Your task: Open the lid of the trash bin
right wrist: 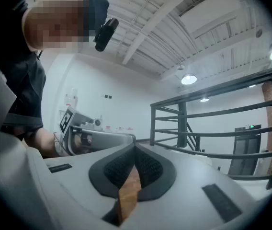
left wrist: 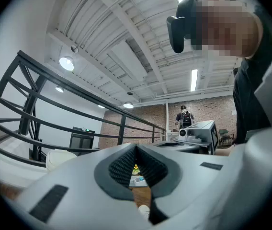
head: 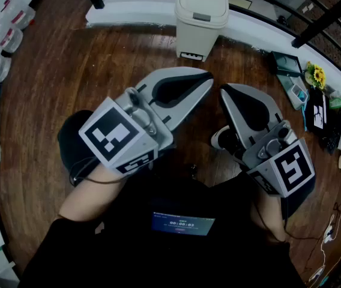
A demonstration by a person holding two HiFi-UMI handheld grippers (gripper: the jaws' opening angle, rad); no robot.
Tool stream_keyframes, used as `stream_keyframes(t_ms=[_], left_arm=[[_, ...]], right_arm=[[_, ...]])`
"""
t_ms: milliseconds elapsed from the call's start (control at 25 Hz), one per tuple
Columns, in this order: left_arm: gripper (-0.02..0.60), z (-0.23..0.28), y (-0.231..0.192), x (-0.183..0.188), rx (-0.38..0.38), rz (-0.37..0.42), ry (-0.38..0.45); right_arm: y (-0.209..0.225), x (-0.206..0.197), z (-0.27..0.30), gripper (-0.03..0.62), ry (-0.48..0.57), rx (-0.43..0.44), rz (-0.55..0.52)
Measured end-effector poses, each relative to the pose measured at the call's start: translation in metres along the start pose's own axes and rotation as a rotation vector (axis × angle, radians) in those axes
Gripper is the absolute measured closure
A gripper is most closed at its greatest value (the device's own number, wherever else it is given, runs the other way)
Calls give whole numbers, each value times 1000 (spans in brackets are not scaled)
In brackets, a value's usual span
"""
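Observation:
A cream trash bin (head: 201,20) with its lid down stands on the wooden floor (head: 80,71) against the white curb at the far side. Both grippers are held close to my body, well short of the bin and pointing up toward it. My left gripper (head: 207,78) is shut with nothing between its jaws, and in its own view the tips (left wrist: 136,146) meet. My right gripper (head: 223,91) is likewise shut and empty, its tips (right wrist: 135,146) touching. The left gripper's body (right wrist: 90,139) shows in the right gripper view.
A white curb (head: 134,8) and a black railing (head: 329,17) run behind the bin. Small items, yellow flowers (head: 314,75) and a green box (head: 286,63), lie at the right. Plastic containers (head: 2,38) sit at the left. A shoe (head: 221,138) shows below the grippers.

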State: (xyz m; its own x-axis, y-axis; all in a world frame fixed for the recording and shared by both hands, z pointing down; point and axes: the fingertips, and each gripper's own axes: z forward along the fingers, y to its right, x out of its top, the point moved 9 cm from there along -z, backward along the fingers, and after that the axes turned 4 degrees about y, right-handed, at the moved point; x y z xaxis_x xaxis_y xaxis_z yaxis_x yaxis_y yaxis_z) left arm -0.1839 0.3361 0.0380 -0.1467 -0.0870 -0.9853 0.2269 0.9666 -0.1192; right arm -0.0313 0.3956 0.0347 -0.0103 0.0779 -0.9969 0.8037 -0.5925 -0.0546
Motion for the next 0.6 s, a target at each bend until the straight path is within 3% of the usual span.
stream_keyframes(t_ms=[280, 400, 600], left_arm=[[565, 41, 6, 8, 63, 6, -48], [565, 51, 7, 16, 111, 38, -44], [565, 51, -21, -6, 217, 59, -92]], right_arm=[[52, 8, -21, 563, 53, 10, 130], [76, 7, -22, 563, 25, 24, 132], [102, -22, 10, 563, -27, 72, 198]])
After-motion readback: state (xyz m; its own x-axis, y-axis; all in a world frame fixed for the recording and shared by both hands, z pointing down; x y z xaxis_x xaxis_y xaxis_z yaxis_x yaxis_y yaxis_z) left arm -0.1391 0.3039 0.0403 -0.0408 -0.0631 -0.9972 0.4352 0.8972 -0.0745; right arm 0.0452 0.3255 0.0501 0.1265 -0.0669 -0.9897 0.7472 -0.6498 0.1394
